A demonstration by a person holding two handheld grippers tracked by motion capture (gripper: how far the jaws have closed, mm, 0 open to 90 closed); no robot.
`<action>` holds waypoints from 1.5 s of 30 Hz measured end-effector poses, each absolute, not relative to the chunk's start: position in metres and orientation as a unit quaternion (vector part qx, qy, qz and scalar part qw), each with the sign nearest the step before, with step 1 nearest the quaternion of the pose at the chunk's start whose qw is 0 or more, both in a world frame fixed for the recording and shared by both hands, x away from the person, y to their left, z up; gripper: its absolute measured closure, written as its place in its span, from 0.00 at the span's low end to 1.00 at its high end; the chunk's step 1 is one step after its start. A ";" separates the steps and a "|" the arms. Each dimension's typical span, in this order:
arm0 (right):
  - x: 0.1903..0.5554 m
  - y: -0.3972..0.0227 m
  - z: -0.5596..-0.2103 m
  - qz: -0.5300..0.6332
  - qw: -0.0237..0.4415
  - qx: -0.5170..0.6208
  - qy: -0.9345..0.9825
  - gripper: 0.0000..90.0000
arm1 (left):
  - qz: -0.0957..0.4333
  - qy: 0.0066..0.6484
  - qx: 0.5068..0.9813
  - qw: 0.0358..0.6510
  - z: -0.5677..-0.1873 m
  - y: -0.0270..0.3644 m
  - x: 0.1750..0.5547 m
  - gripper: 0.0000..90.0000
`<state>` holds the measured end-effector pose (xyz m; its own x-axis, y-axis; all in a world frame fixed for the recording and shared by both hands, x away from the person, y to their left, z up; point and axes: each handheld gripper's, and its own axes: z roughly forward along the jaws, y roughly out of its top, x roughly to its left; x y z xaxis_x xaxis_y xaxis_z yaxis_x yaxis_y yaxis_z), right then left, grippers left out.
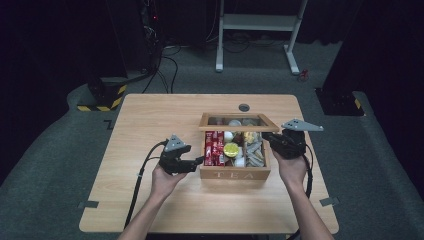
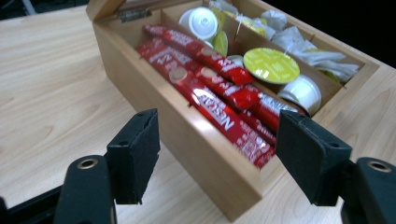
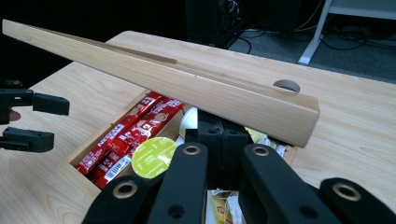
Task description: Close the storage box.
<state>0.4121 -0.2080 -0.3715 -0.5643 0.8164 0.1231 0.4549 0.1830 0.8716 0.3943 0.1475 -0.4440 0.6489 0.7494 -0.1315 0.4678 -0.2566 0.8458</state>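
A wooden tea box (image 1: 235,173) marked TEA stands mid-table with its glass-paned lid (image 1: 239,121) raised. Inside lie red sachets (image 2: 210,88), a yellow-topped capsule (image 2: 271,65), white capsules (image 2: 203,21) and pale tea bags (image 2: 317,51). My left gripper (image 1: 200,161) hovers at the box's left front corner, open, with nothing between its pads (image 2: 135,154). My right gripper (image 1: 266,136) is shut at the box's right side. In the right gripper view its tips (image 3: 219,135) sit under the tilted lid (image 3: 187,79) and touch its underside. That view also shows the left gripper (image 3: 44,121) at far left.
The wooden table (image 1: 150,125) has bare room left of and in front of the box, and a round cable hole (image 1: 244,107) behind it. On the floor beyond stand a white desk frame (image 1: 260,22) and a yellow-black striped base (image 1: 102,95).
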 end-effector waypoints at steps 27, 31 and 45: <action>0.424 -0.213 -0.364 0.480 0.194 0.421 0.745 1.00 | 0.159 0.337 0.815 0.443 -0.441 0.081 0.414 0.33; 0.425 -0.213 -0.364 0.484 0.193 0.421 0.743 1.00 | 0.156 0.331 0.819 0.441 -0.441 0.071 0.419 0.33; 0.428 -0.213 -0.363 0.484 0.197 0.415 0.745 1.00 | 0.168 0.318 0.837 0.412 -0.445 0.048 0.437 0.33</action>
